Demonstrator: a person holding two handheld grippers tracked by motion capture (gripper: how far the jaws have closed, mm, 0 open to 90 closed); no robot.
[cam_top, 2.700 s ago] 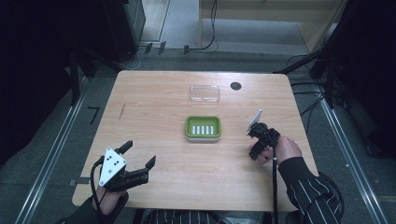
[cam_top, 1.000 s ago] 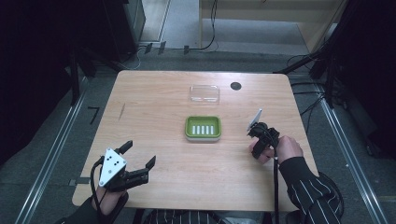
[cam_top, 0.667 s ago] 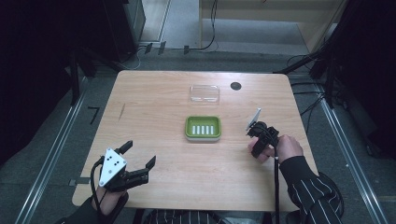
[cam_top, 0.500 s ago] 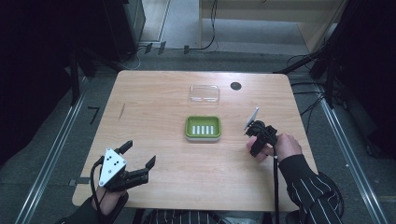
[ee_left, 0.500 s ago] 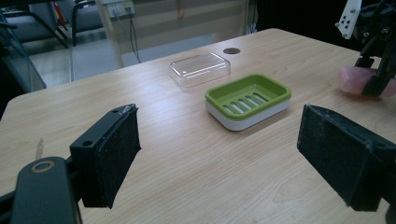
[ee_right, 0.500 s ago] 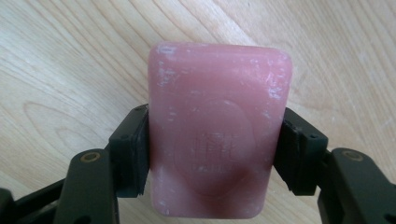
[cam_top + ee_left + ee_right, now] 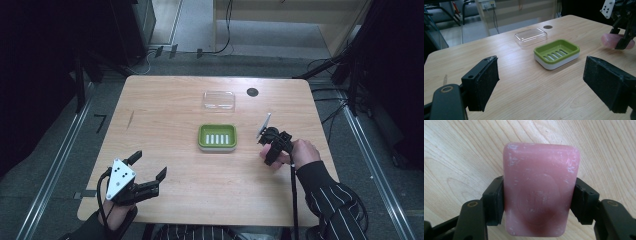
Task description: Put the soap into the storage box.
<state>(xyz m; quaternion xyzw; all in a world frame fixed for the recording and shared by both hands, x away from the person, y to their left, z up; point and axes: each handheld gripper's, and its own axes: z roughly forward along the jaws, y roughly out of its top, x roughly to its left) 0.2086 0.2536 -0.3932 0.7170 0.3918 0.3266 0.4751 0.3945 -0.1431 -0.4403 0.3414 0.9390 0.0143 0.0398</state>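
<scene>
A pink bar of soap [image 7: 540, 187] sits between the two black jaws of my right gripper [image 7: 537, 202], which is shut on its long sides just above the wooden table. In the high view that right gripper [image 7: 270, 150] is to the right of a green soap dish [image 7: 217, 137] with a slotted floor. From the left gripper view the soap [image 7: 611, 41] and the dish [image 7: 556, 53] are both visible. My left gripper [image 7: 147, 167] rests open near the table's front left corner, nothing between its pads [image 7: 484, 85].
A clear plastic lid [image 7: 219, 100] lies behind the dish, with a small dark round hole [image 7: 252, 92] in the table to its right. The wooden table [image 7: 165, 115] has bare room on its left half. Dark floor and metal rails surround it.
My right gripper with the soap has shifted slightly left and farther up the table, toward the dish. The left gripper has stayed in place.
</scene>
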